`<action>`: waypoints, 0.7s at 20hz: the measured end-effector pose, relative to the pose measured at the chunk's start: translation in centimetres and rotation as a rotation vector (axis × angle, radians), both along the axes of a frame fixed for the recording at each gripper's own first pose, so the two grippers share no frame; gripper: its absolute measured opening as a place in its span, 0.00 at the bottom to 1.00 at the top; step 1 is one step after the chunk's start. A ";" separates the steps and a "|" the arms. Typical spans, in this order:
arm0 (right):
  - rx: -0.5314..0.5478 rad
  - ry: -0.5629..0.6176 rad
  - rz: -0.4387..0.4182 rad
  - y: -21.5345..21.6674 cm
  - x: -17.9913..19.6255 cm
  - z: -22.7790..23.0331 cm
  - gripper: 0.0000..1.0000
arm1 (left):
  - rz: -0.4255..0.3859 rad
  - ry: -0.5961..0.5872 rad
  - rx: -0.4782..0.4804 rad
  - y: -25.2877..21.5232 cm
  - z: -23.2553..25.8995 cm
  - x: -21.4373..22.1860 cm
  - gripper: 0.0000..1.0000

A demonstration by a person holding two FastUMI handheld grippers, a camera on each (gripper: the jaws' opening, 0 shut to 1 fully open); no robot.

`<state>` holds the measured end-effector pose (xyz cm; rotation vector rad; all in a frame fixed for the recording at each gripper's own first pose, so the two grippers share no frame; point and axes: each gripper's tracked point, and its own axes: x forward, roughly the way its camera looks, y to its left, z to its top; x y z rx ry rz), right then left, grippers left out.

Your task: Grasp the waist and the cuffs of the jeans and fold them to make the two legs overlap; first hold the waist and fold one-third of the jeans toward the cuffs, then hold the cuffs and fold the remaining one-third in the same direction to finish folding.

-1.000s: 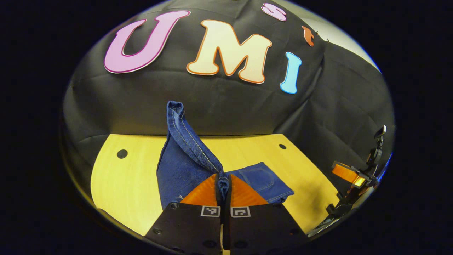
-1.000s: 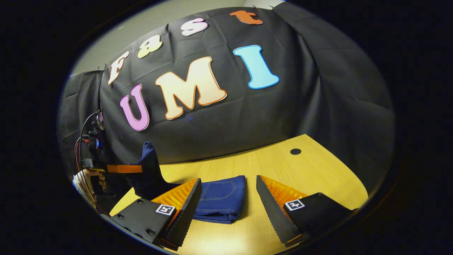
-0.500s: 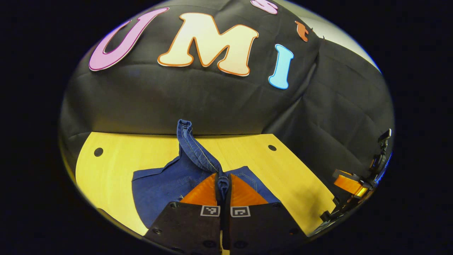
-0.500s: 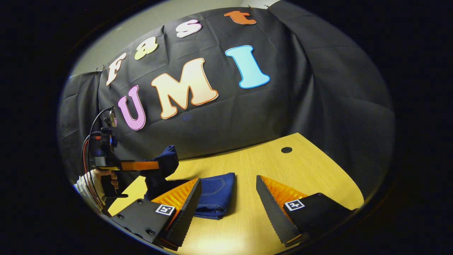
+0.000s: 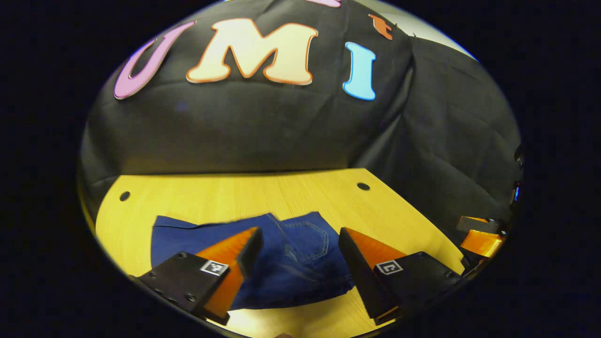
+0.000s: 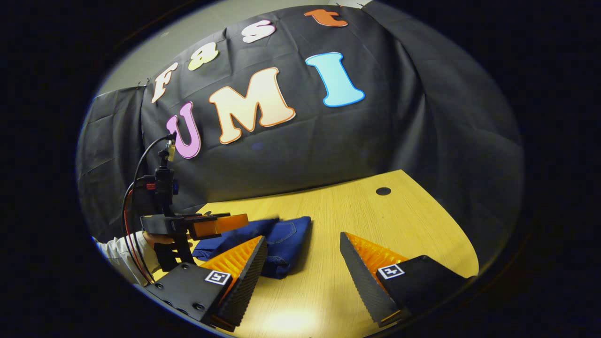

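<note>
The dark blue jeans point(image 5: 286, 256) lie folded in a flat bundle on the yellow wooden table point(image 5: 211, 197), a back pocket facing up. My left gripper point(image 5: 298, 231) hovers just above the bundle, open, with nothing between its fingers. In the right gripper view the jeans point(image 6: 281, 234) sit left of centre, and the left gripper point(image 6: 213, 225) hangs over their left end, held by a hand point(image 6: 152, 239). My right gripper point(image 6: 303, 236) is open above bare table, to the right of the jeans, apart from them. The right gripper point(image 5: 481, 239) also shows at the far right edge of the left gripper view.
The table point(image 6: 366, 211) has a small dark hole near its far right corner point(image 6: 383, 191) and another at the far left point(image 5: 124, 195). Black cloth walls close the booth behind and on both sides. Cables point(image 6: 134, 197) rise from the left gripper.
My left gripper lowered the raised cuff end onto the folded jeans, then opened and let it go. The jeans now lie flat. My right gripper stayed open and barely moved.
</note>
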<state>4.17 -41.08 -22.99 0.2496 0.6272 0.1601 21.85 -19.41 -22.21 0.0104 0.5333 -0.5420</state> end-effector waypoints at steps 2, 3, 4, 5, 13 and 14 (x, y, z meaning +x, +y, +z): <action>-0.026 -0.067 -0.001 0.6 0.1 1.8 0.97 | 0.029 -0.094 0.004 1.0 2.5 -1.0 0.95; -0.045 -0.103 -0.009 0.9 0.2 2.7 0.98 | 0.050 -0.134 -0.005 1.8 3.7 -1.9 0.95; -0.058 -0.137 -0.015 1.4 0.0 3.8 0.98 | 0.071 -0.162 -0.008 2.8 4.7 -2.7 0.95; -0.065 -0.166 -0.018 2.2 -0.3 5.0 0.97 | 0.094 -0.192 -0.001 4.1 5.7 -3.6 0.95; -0.150 -0.390 -0.053 7.2 -3.6 14.0 0.97 | 0.267 -0.311 0.005 15.1 11.5 -12.2 0.94; -0.154 -0.405 -0.056 7.9 -4.1 14.7 0.97 | 0.279 -0.317 -0.009 15.8 12.0 -12.8 0.94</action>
